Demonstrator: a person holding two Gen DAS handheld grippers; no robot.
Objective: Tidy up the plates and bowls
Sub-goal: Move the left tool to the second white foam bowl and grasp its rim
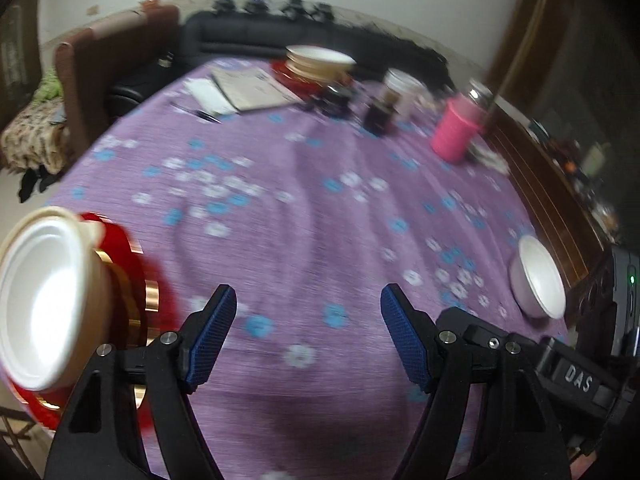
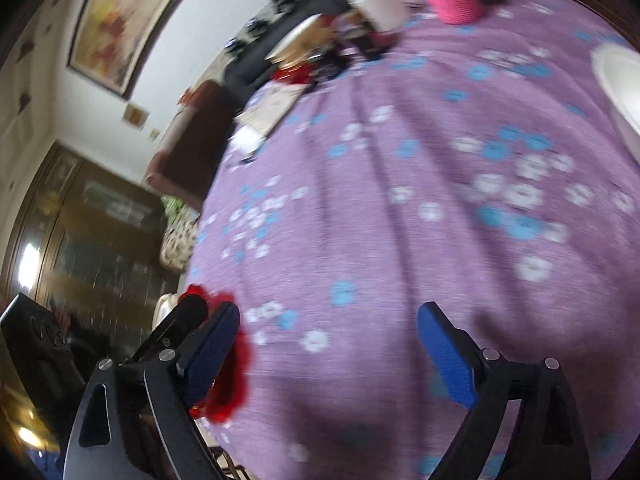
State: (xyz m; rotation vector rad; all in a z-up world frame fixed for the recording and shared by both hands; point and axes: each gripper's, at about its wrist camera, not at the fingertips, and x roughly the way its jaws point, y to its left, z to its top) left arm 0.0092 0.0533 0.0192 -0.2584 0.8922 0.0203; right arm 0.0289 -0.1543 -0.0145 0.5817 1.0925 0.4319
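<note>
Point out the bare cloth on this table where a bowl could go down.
The widest bare patch of tablecloth lies between the near-left bowl on its red plate and the lone white bowl at right. The far edge is crowded: stacked bowls, papers, jars, pink cup.

1. a cream bowl (image 1: 44,300) with a white inside stands on a red plate (image 1: 160,300) with gold rings at the worktop's near left edge.
2. a lone white bowl (image 1: 540,276) sits upright at the right edge.
3. a second cream bowl stack (image 1: 320,62) rests on another red plate (image 1: 288,76) at the far side, blurred.
</note>
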